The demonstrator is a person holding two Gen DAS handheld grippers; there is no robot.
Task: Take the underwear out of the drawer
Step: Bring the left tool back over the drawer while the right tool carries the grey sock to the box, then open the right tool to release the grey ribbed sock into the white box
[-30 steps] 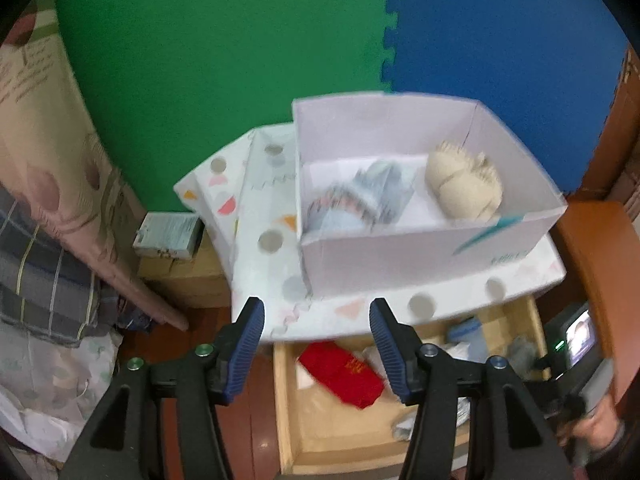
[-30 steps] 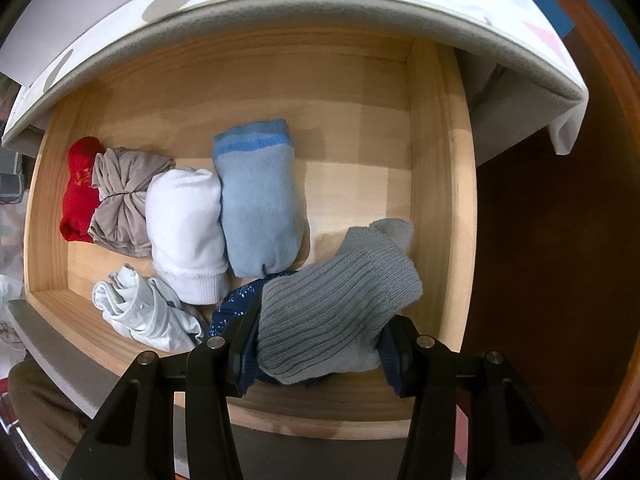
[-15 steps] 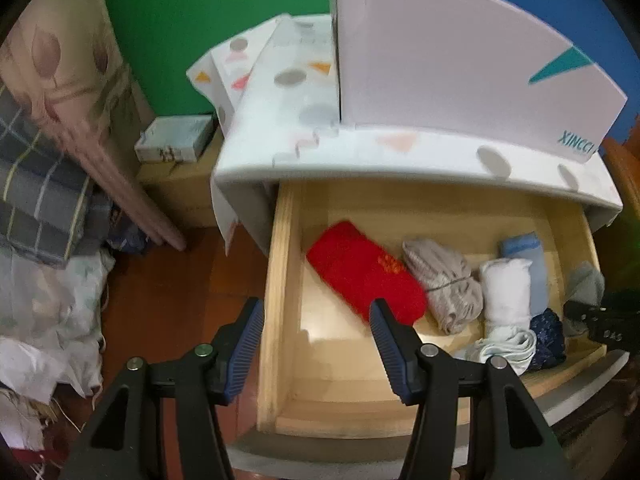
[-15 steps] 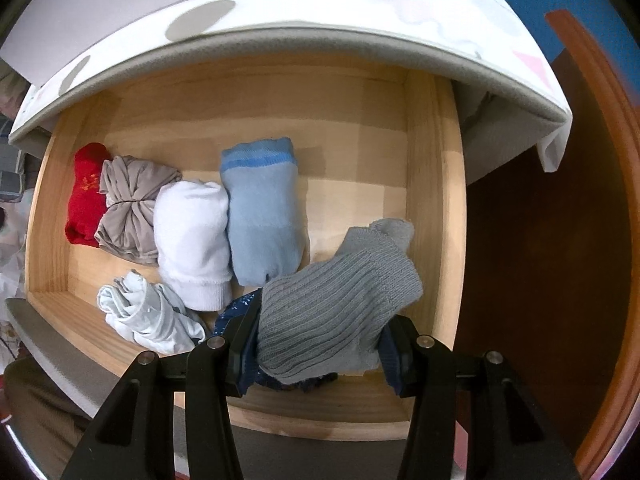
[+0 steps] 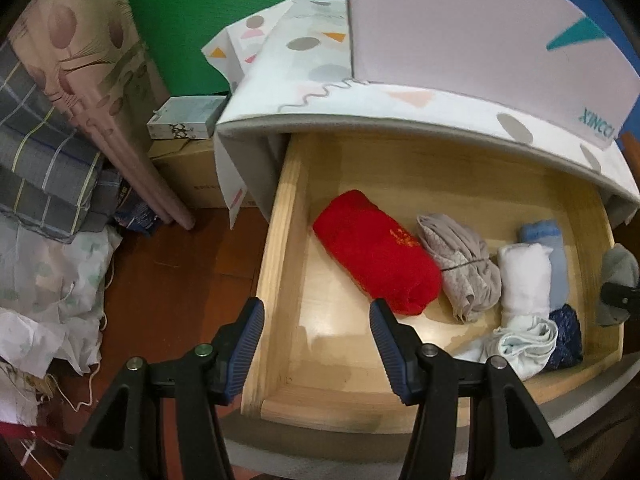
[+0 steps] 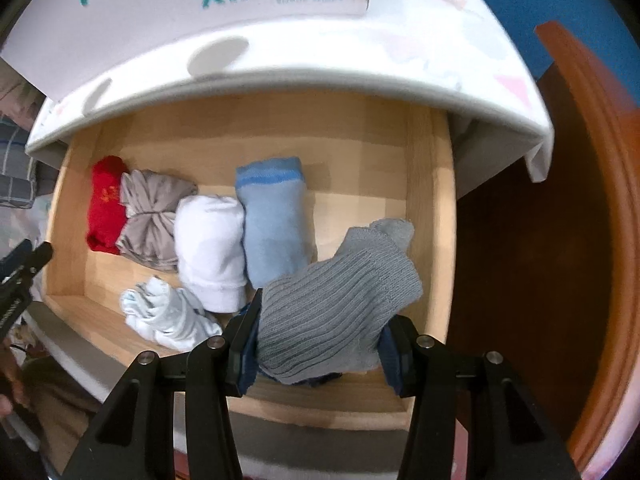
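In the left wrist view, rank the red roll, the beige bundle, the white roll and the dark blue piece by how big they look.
1. red roll
2. beige bundle
3. white roll
4. dark blue piece, partly hidden, so unsure

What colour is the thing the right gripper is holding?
Grey, with a ribbed knit. The roll shows best in the right wrist view, clamped in the right gripper.

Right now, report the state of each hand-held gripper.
Left hand-held gripper: open, empty, over the drawer's left edge.
Right hand-held gripper: shut on the grey ribbed bundle.
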